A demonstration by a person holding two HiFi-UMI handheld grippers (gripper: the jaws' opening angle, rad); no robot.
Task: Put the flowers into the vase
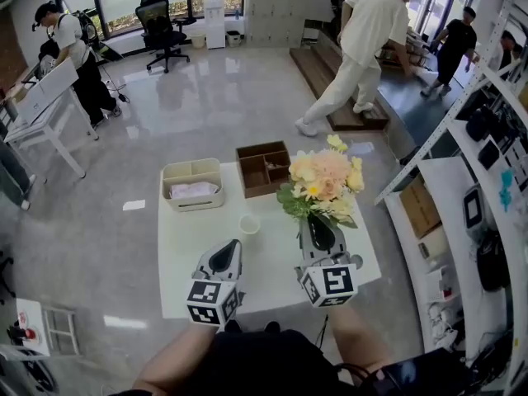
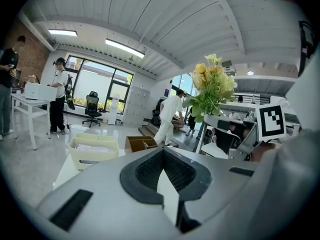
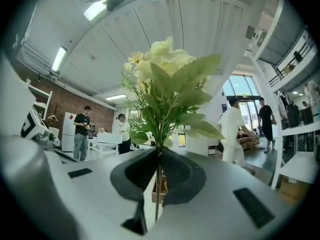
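A bunch of cream, peach and yellow flowers (image 1: 323, 180) with green leaves stands upright over the right half of the white table (image 1: 190, 254). My right gripper (image 1: 320, 232) is shut on its thin stems. In the right gripper view the stem (image 3: 157, 184) runs between the dark pads and the flowers (image 3: 165, 84) fill the middle. A small white cup-like vase (image 1: 249, 223) sits on the table, left of the flowers and ahead of my left gripper (image 1: 224, 259). The left gripper (image 2: 162, 155) holds nothing and its pads meet at the tip. It sees the flowers (image 2: 212, 84) to its right.
A cream basket (image 1: 192, 185) with white cloth and a brown compartment box (image 1: 262, 168) stand at the table's far edge. White shelving (image 1: 483, 221) runs along the right. Several people (image 1: 363, 48) move about the far floor, beside a desk (image 1: 41, 114) and an office chair (image 1: 158, 25).
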